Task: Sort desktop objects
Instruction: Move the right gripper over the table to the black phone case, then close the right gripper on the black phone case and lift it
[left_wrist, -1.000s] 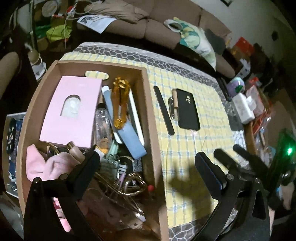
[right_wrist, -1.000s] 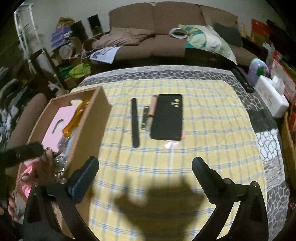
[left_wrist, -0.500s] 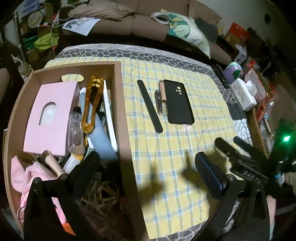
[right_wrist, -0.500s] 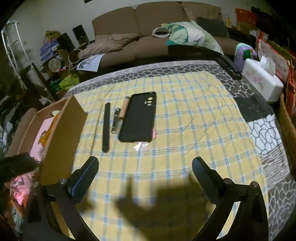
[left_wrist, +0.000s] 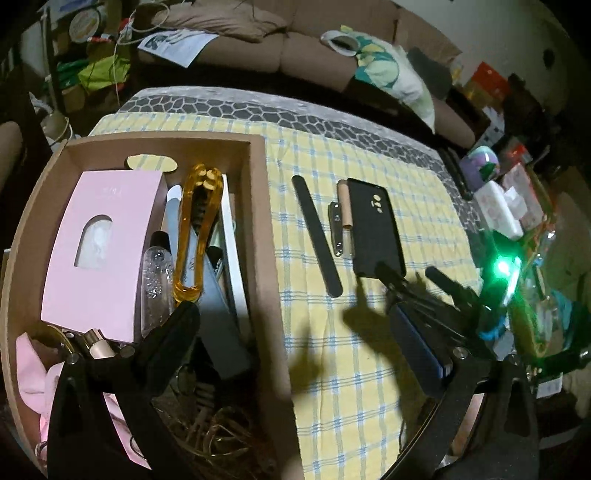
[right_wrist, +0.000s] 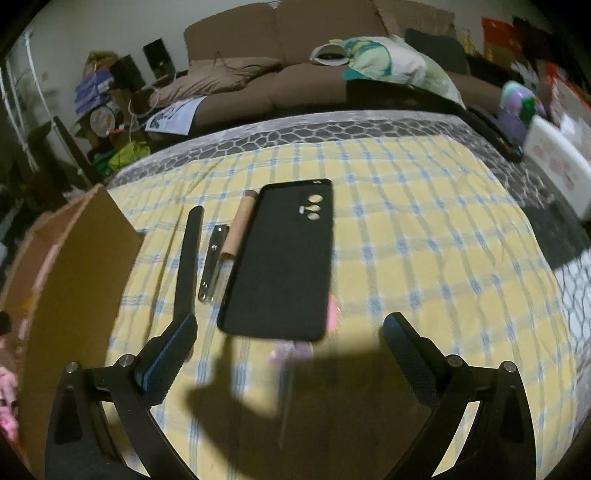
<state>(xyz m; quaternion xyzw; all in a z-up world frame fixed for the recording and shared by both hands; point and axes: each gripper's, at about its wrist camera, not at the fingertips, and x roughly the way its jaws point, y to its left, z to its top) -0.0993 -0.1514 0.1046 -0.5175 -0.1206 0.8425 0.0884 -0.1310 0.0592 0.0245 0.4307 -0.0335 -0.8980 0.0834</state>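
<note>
On the yellow checked cloth lie a black phone case, a tan tube, a small metal clipper and a long black nail file, side by side. My right gripper is open, low over the cloth just before the near end of the case, holding nothing. In the left wrist view the same row shows: phone case, nail file. My left gripper is open and empty, straddling the right wall of the cardboard box. The right gripper appears there too.
The box holds a pink carton, an amber clip, a clear bottle and several small items. A white tissue box and a black remote lie at the table's right edge. A brown sofa stands behind.
The right gripper has dropped lower and moved forward, closer to the phone case. The left gripper has shifted slightly over the box's wall. Both stayed open.
</note>
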